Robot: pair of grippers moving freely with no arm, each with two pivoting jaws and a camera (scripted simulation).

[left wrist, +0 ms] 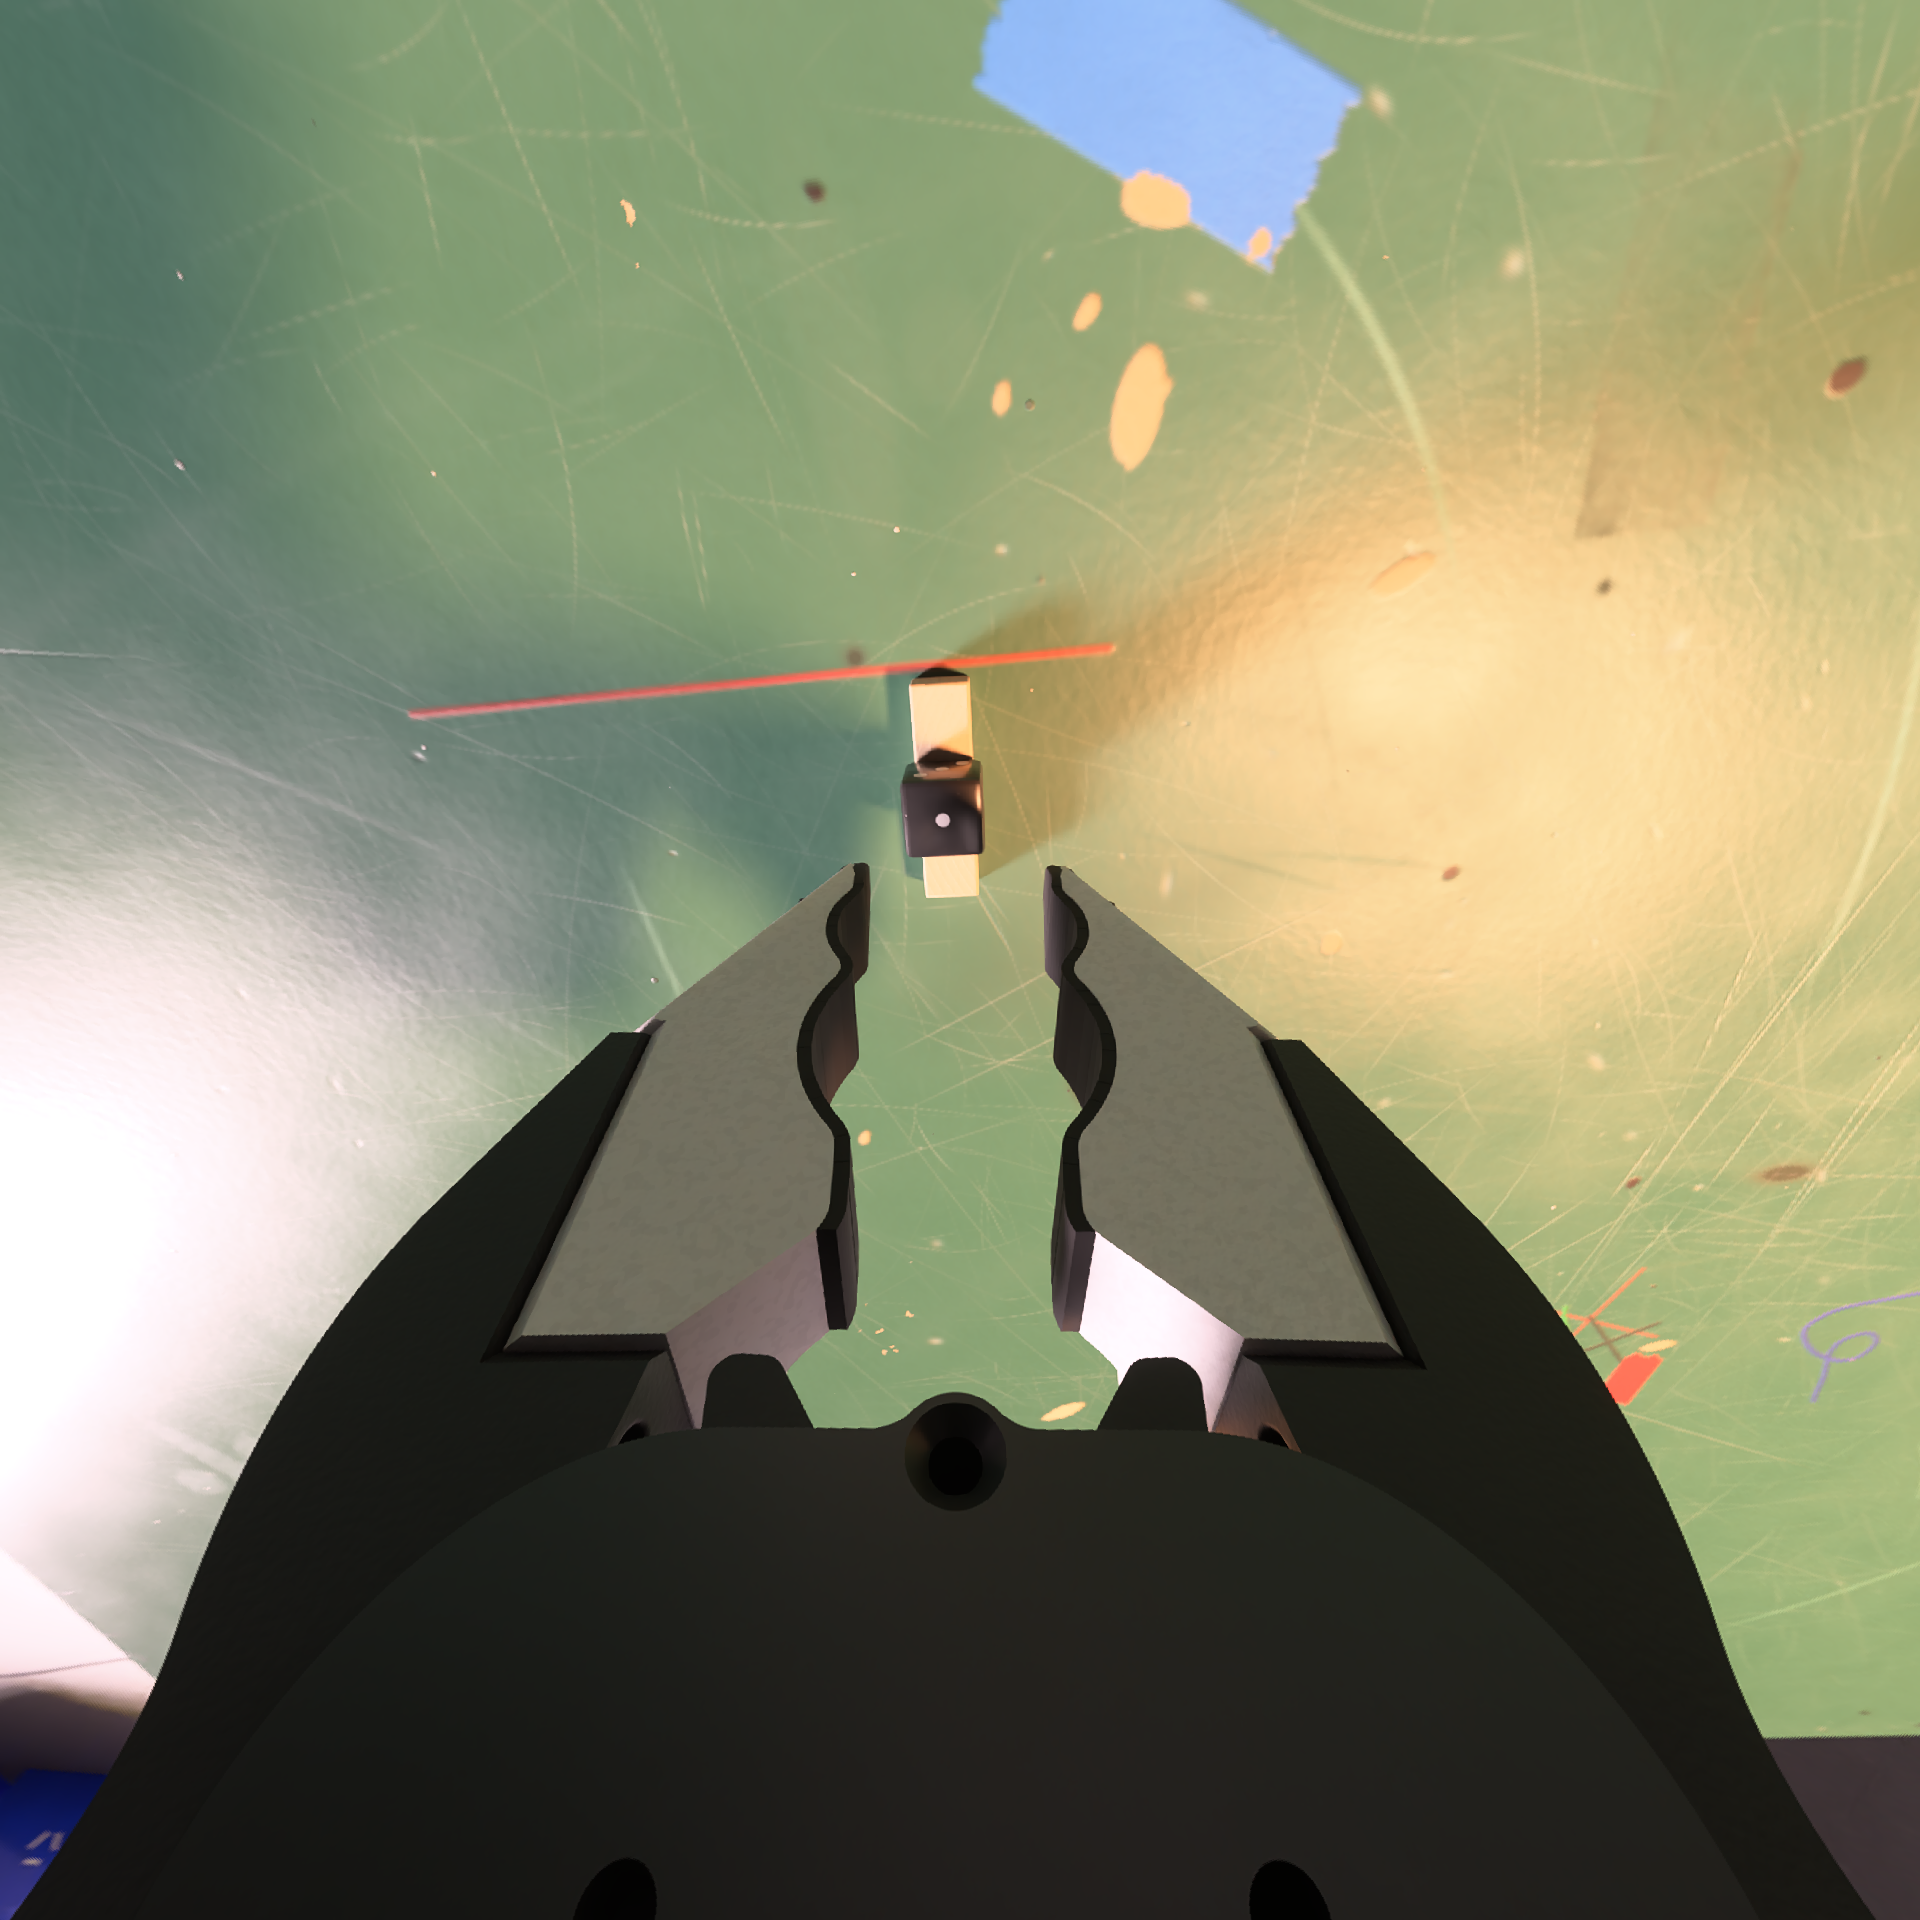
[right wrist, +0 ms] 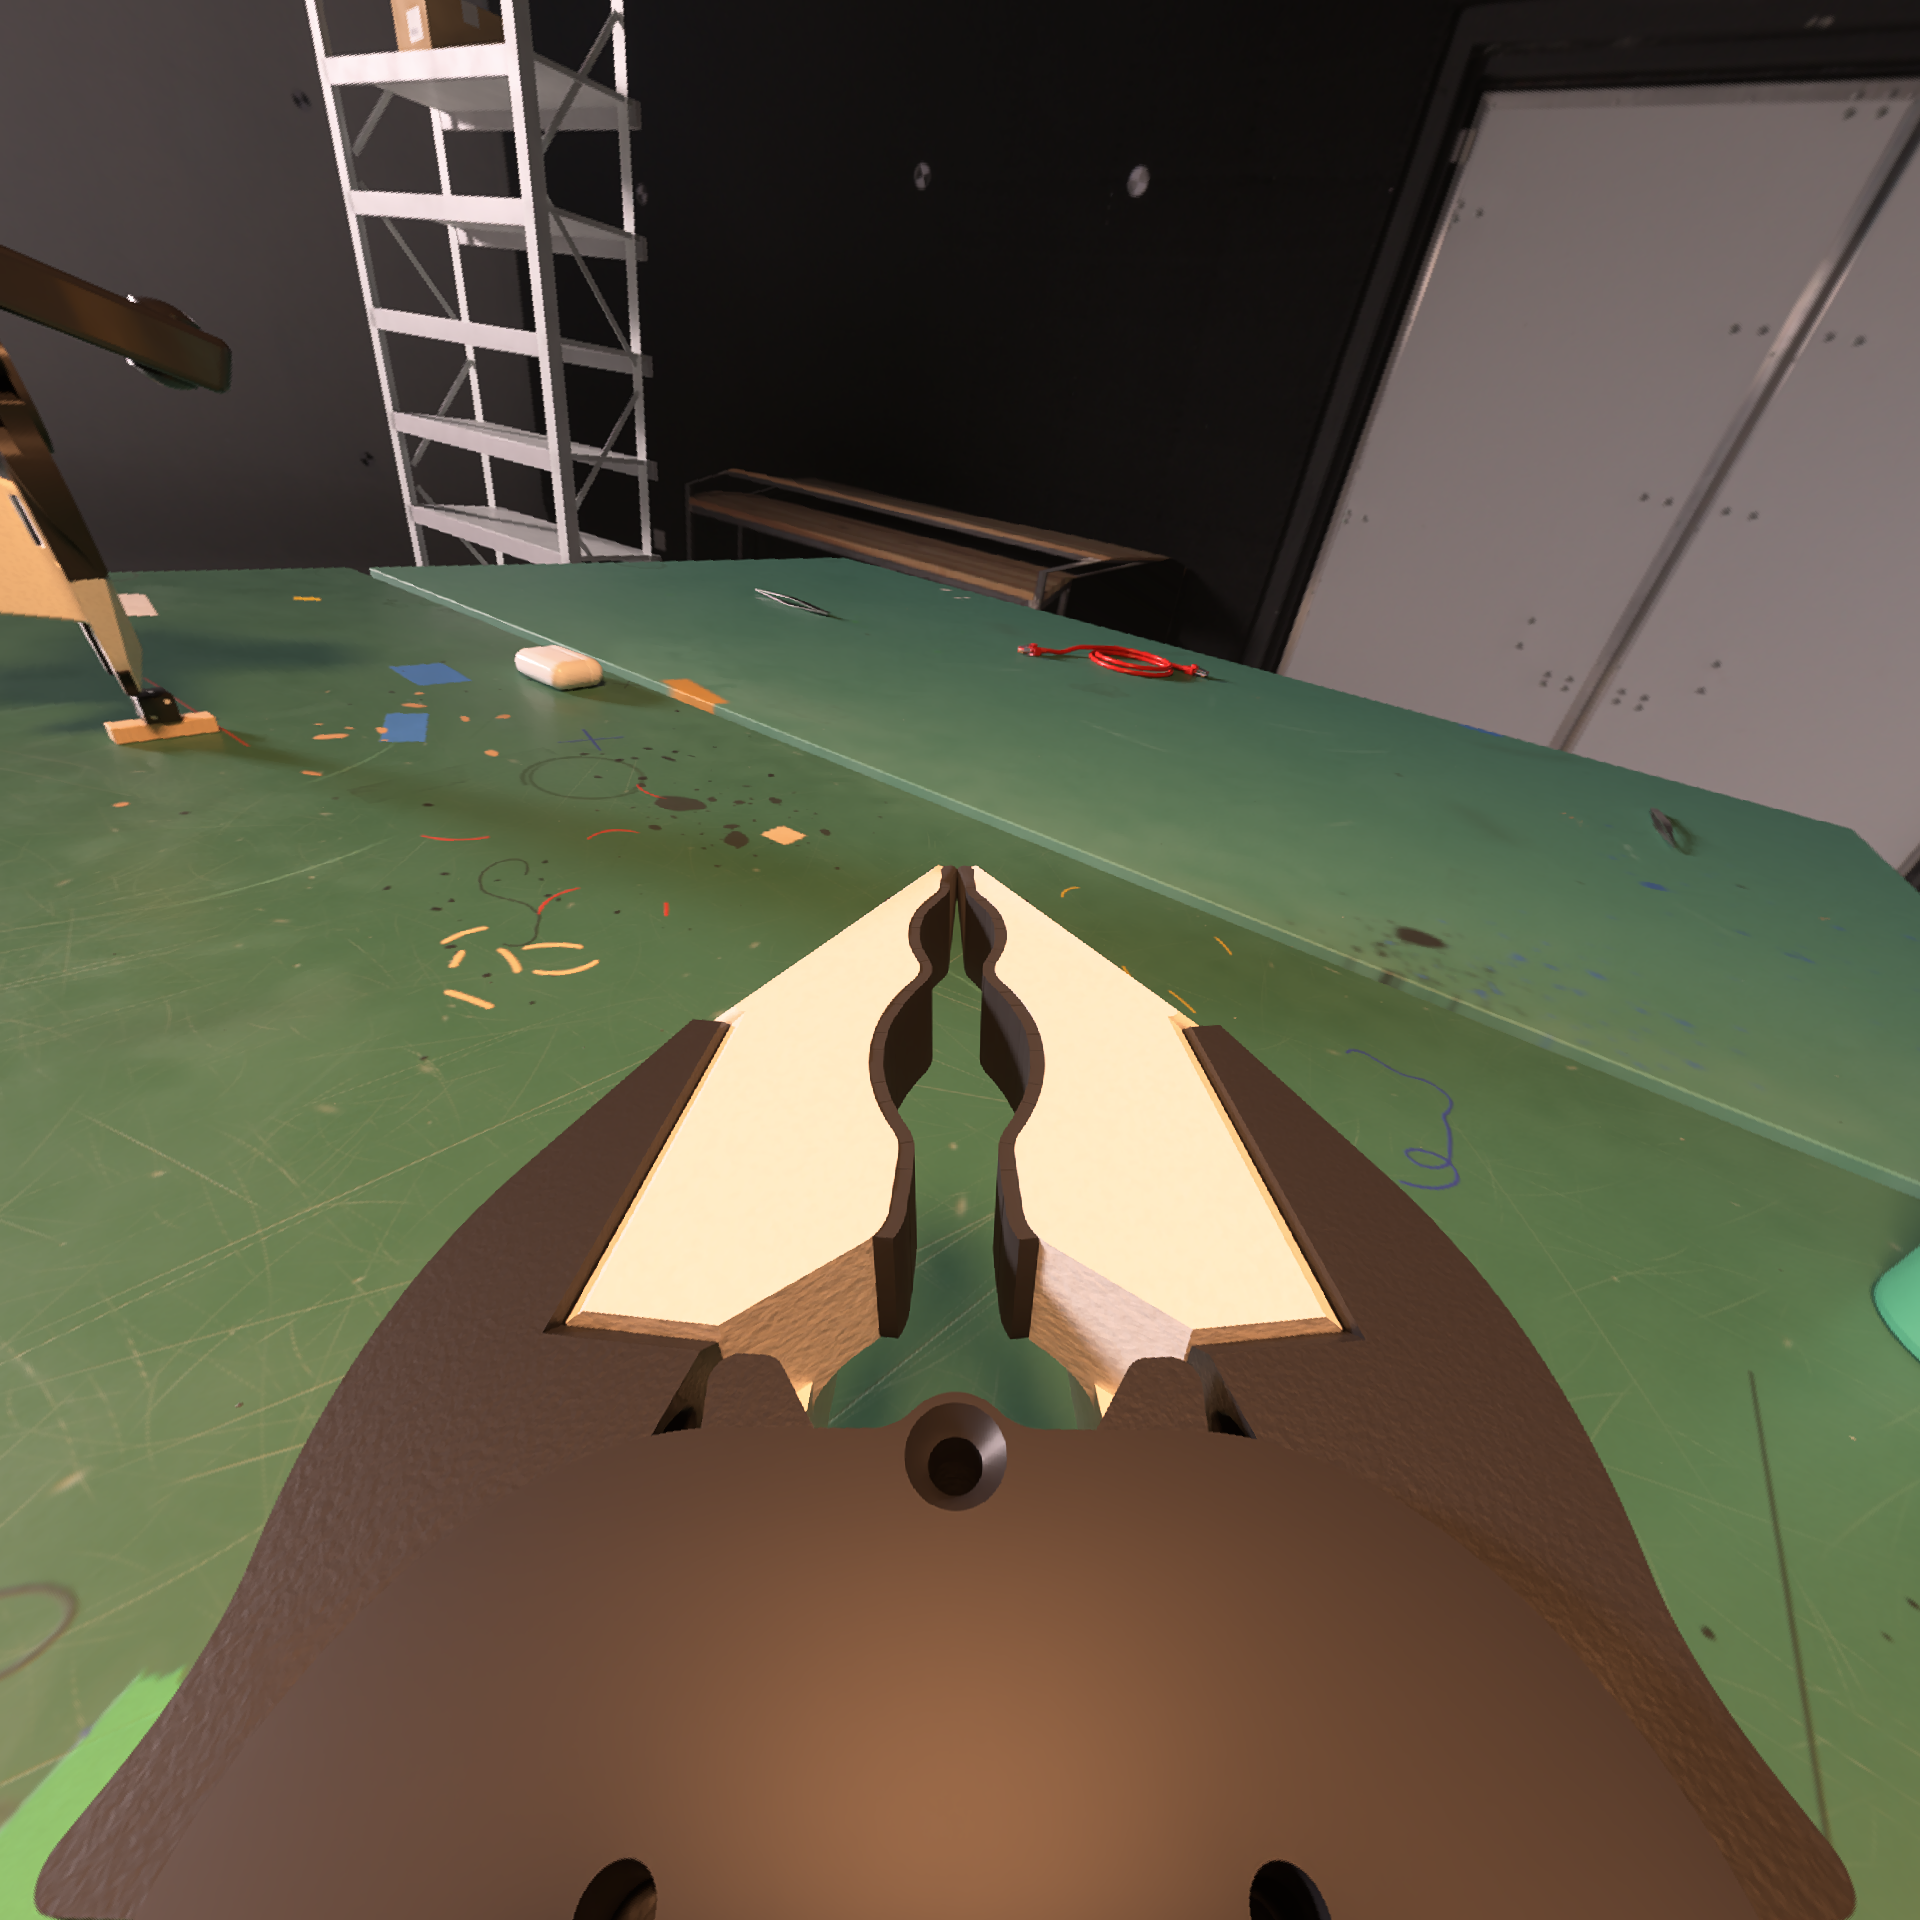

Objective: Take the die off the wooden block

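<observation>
A black die (left wrist: pixel 941 819) with a white pip sits on a pale wooden block (left wrist: pixel 940 715) that lies flat on the green table (left wrist: pixel 416 416). My left gripper (left wrist: pixel 953 873) is open and empty. It points down at the die, with its fingertips just short of it and one on each side. In the right wrist view the left gripper (right wrist: pixel 130 675) stands over the die (right wrist: pixel 161 707) and the block (right wrist: pixel 166 729) at the far left. My right gripper (right wrist: pixel 956 873) is shut and empty, well off to the right above the table.
A white oblong object (right wrist: pixel 559 667) and a red cable (right wrist: pixel 1117 660) lie farther back. A raised green board (right wrist: pixel 1247 790) covers the table's right part. A metal shelf (right wrist: pixel 488 281) and a bench (right wrist: pixel 914 530) stand behind. Blue tape (left wrist: pixel 1164 125) is stuck beyond the block.
</observation>
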